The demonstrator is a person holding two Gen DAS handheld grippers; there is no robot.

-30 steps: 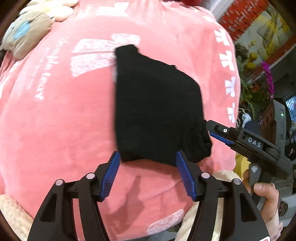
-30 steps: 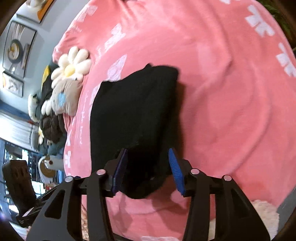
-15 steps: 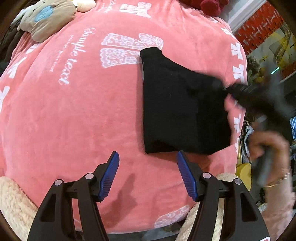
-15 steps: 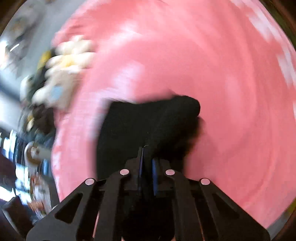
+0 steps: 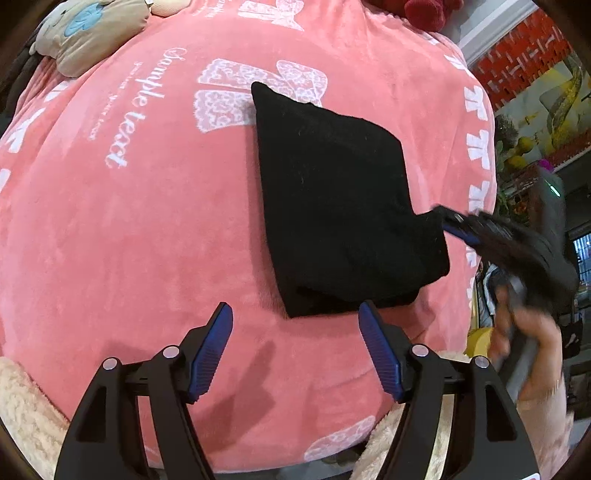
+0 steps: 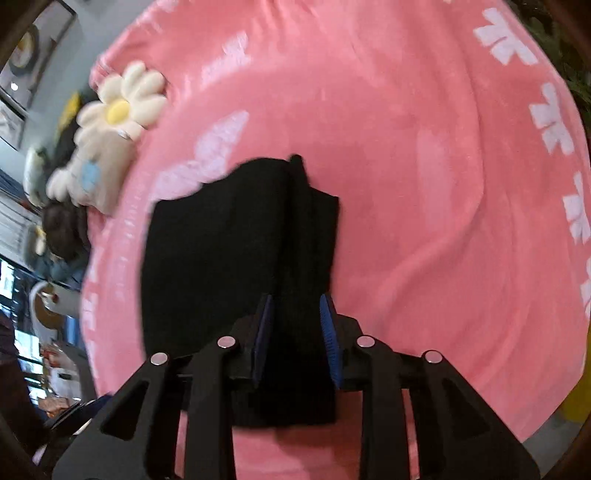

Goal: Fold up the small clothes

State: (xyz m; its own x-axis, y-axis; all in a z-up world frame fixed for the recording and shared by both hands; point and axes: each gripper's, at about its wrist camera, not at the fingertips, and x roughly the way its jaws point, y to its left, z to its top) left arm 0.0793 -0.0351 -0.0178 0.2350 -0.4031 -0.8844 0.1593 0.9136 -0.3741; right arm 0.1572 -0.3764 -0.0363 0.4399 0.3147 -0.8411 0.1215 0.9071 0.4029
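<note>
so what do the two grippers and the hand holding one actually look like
The left gripper and the right gripper match: black plastic finger arms with triangular cut-outs, silver round rivets at the joints, and ribbed blue pads. The right hand has a thin bracelet at the wrist and a pale fluffy sleeve below it.

Open pink blanket (image 5: 147, 240) spreads wide to the left of the folded black garment (image 5: 340, 206), offering clear passage. Plush toys (image 5: 92, 33) crowd the far left corner, a flower-shaped cushion (image 6: 122, 99) among them. On the garment's right edge the right gripper (image 5: 454, 229), blurred, appears to block that side. The near blanket strip lies bare.
</note>
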